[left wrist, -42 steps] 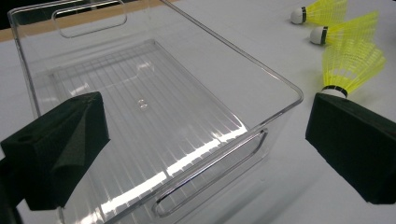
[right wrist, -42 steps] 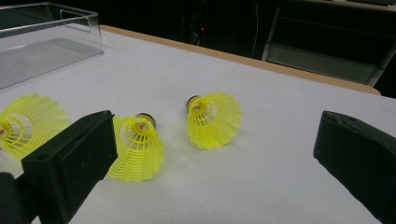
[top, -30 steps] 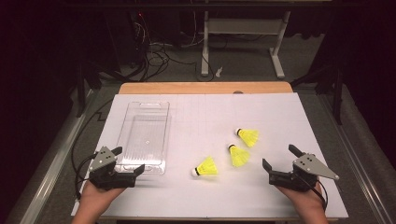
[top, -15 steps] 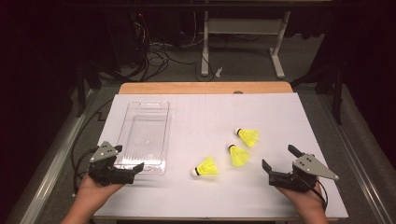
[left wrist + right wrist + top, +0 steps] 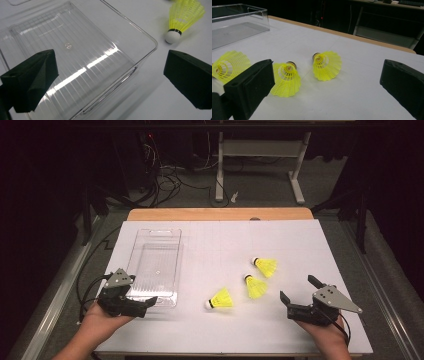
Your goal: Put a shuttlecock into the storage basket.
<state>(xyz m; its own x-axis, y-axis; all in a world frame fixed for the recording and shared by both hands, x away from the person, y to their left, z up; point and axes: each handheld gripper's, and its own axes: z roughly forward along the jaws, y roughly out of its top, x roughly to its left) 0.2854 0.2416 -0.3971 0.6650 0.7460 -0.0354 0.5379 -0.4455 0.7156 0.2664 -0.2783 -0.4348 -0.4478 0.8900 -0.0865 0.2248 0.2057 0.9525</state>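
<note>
Three shuttlecocks (image 5: 256, 286) lay loose on the counter (image 5: 300, 245); both grippers, left gripper (image 5: 142, 303) and right gripper (image 5: 297, 290), gaped wide and empty. A careless nudge risked rolling one away from the clear tray (image 5: 155, 265).

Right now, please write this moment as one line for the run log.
left gripper: open, at near end of clear tray | right gripper: open, near three yellow shuttlecocks | shuttlecocks: lying on table, none held
</note>
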